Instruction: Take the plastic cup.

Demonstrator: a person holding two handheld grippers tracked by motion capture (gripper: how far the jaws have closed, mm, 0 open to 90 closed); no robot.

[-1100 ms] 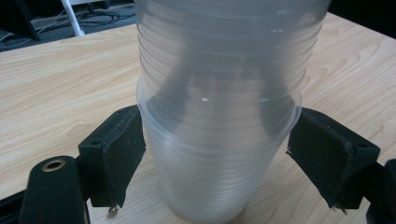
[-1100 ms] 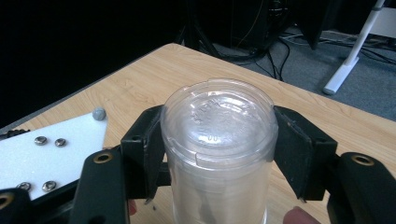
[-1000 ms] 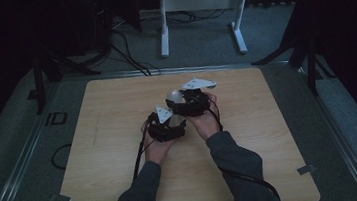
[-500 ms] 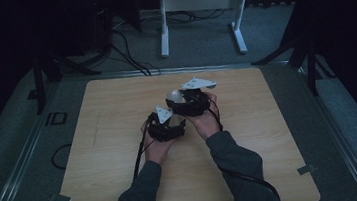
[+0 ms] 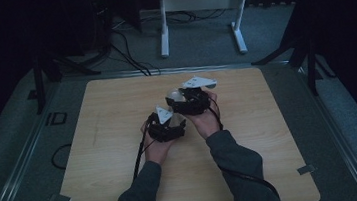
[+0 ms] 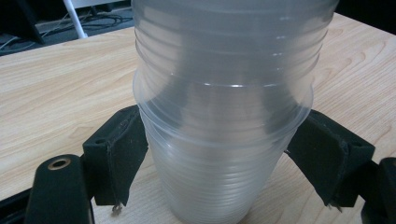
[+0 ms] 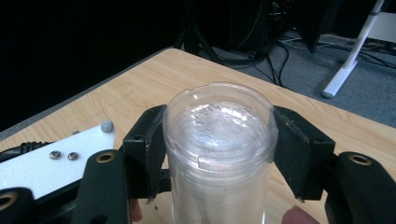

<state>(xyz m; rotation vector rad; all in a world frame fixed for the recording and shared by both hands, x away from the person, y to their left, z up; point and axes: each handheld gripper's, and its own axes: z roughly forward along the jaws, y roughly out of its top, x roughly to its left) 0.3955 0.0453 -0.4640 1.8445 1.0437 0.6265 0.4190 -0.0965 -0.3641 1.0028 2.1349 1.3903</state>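
Note:
A stack of clear plastic cups (image 6: 224, 93) is held between both grippers over the middle of the wooden table (image 5: 100, 139). My left gripper (image 6: 219, 154) has its black pads (image 6: 123, 154) against the sides of the wider, ribbed part of the stack; its jaws have just been closing on it. My right gripper (image 7: 218, 149) clamps the narrow end cup (image 7: 219, 121), whose round embossed base faces the camera; its jaws have just been closing too. In the high view the left gripper (image 5: 169, 124) sits just in front of the right gripper (image 5: 184, 102), with the pale cups (image 5: 175, 96) between them.
A white metal frame (image 5: 201, 0) stands on the floor beyond the table, with cables (image 5: 125, 45) to its left. Dark stands flank the table's far corners. The left gripper's white plate (image 7: 51, 168) lies at the lower left in the right gripper view.

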